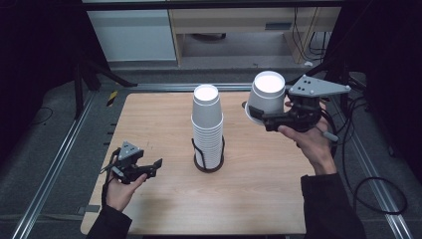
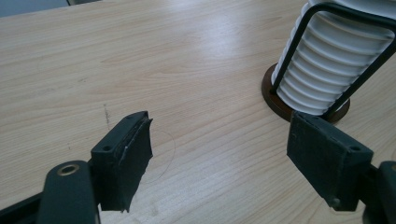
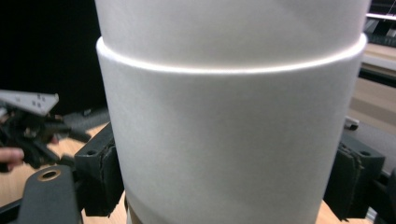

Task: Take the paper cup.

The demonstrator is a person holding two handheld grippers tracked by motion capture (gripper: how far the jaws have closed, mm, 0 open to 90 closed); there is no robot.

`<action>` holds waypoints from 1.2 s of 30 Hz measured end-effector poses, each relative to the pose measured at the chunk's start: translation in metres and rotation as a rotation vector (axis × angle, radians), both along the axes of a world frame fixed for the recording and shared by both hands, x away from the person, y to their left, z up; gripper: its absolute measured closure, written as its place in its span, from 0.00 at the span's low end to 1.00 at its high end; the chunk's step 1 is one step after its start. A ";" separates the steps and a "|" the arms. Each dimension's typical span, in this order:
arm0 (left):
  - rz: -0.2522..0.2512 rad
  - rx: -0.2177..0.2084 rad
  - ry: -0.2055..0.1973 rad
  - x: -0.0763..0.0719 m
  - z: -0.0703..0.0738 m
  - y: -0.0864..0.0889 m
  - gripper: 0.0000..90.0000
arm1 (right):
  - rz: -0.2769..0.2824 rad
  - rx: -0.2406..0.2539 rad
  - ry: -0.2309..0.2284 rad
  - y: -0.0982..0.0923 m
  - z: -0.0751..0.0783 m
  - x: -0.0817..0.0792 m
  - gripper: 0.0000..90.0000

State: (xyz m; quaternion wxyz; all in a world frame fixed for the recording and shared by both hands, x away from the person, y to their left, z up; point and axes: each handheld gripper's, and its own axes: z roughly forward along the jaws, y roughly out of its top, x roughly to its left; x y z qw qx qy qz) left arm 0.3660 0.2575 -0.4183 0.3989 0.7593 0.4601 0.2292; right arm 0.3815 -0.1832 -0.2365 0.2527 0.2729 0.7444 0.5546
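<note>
An upside-down white cup (image 1: 267, 97) hangs above the table's back right corner, and my right gripper (image 1: 261, 117) is shut on its lower wall from both sides. In the right gripper view the cup (image 3: 229, 116) stands wide between the two black pads (image 3: 100, 175). A tall stack of white cups (image 1: 207, 127) stands in a black wire holder (image 1: 208, 167) at mid-table. My left gripper (image 1: 152, 167) rests low at the front left, open with nothing between its fingers. Its own view has the left gripper (image 2: 219, 154) over bare wood, with the stack (image 2: 322, 70) at the upper right.
The wooden table (image 1: 149, 119) is flanked by metal rails, with cables on the floor at the right. A small dark thing (image 1: 245, 104) lies on the table beside the held cup. The left gripper (image 3: 60, 133) appears far off in the right gripper view.
</note>
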 end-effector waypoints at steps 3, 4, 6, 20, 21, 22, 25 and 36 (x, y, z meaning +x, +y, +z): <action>-0.011 0.006 0.001 -0.001 0.001 -0.002 0.24 | 0.008 -0.016 0.011 -0.003 -0.009 -0.002 0.18; -0.014 0.008 0.000 -0.001 0.001 -0.003 0.24 | 0.012 -0.024 0.020 -0.004 -0.013 -0.002 0.18; -0.025 0.013 0.001 -0.001 0.002 -0.005 0.24 | 0.025 -0.037 0.032 -0.006 -0.021 -0.004 0.18; -0.075 0.002 0.004 -0.004 0.004 -0.015 0.23 | 0.105 -0.075 0.102 -0.013 -0.078 -0.010 0.18; -0.081 0.006 0.006 -0.004 0.004 -0.016 0.23 | 0.116 -0.079 0.106 -0.013 -0.082 -0.010 0.18; -0.087 0.011 0.007 -0.004 0.004 -0.017 0.23 | 0.126 -0.083 0.109 -0.013 -0.085 -0.011 0.18; -0.102 0.019 0.008 -0.005 0.004 -0.020 0.23 | 0.155 -0.102 0.124 -0.010 -0.096 -0.012 0.18; -0.162 0.033 0.008 -0.009 0.007 -0.032 0.23 | 0.230 -0.138 0.155 -0.002 -0.118 -0.014 0.18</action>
